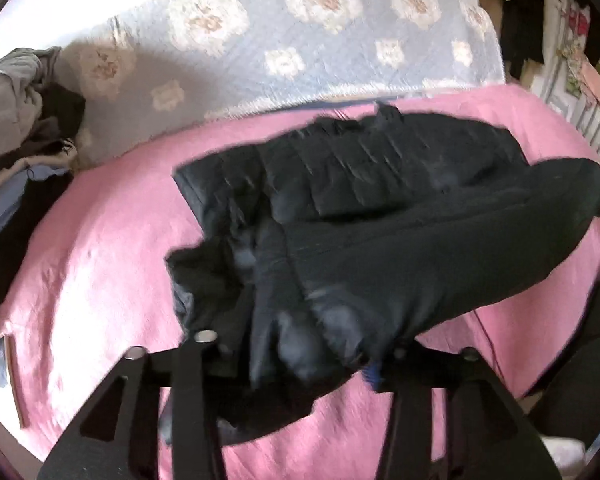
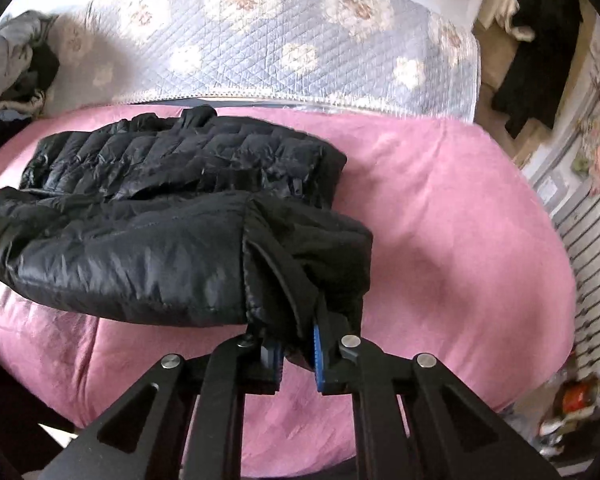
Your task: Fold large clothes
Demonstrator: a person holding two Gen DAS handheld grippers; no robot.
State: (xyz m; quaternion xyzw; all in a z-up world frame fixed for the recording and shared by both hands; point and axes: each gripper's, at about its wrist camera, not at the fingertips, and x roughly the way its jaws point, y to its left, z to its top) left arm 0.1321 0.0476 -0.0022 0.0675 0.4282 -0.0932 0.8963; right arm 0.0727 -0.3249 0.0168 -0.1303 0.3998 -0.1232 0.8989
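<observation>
Jacket [image 2: 148, 216], black and quilted, lies mid-bed on pink sheet [image 2: 440, 220], near hem lifted off it at both corners. Right tongs [image 2: 296, 354] nearly closed, blue pads pinching the right hem corner. Left tongs [image 1: 296, 356] about half open with puffy fabric bunched between the fingers; grip looks held but blur hides the pads. Both corners raised, probably to carry the near edge over to the far side for a fold. Clothes pile [image 1: 16, 120] at far left
</observation>
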